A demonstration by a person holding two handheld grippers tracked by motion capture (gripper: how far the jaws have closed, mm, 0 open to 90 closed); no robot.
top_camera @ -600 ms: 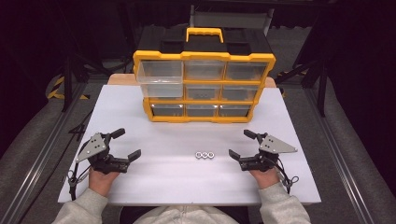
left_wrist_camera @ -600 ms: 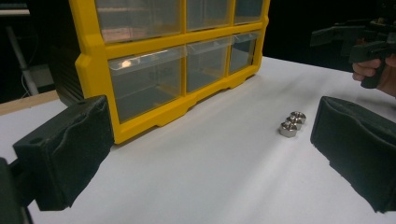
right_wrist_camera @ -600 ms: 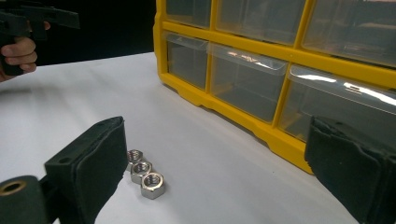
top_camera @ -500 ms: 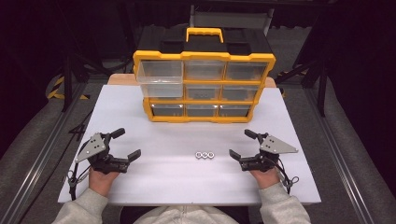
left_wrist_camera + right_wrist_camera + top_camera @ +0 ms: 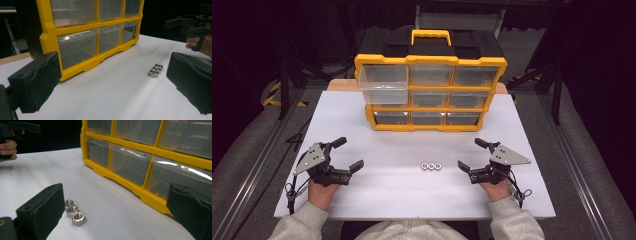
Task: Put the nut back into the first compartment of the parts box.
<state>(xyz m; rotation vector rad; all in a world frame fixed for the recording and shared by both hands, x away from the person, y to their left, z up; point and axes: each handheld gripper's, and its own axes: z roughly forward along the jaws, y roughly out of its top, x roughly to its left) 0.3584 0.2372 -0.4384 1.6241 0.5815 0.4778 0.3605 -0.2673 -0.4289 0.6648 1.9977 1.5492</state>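
Three silver hex nuts (image 5: 431, 166) lie in a short row on the white table (image 5: 412, 200), between my two grippers. My left gripper (image 5: 349, 153) rests at the table's left with its jaws wide open and nothing between them. Its own view has the nuts (image 5: 156, 70) ahead, near the right jaw. My right gripper (image 5: 470, 153) mirrors it on the right, also open and empty, and the nuts (image 5: 73, 212) lie just past its left jaw. Behind them stands a yellow drawer organizer (image 5: 430, 92) with clear drawers.
The organizer's top-left drawer (image 5: 383, 80) is pulled out a little. Its lower drawers (image 5: 82, 47) (image 5: 130, 162) are shut. Bare white table surrounds the nuts. Dark floor and frame rails lie beyond the table's edges.
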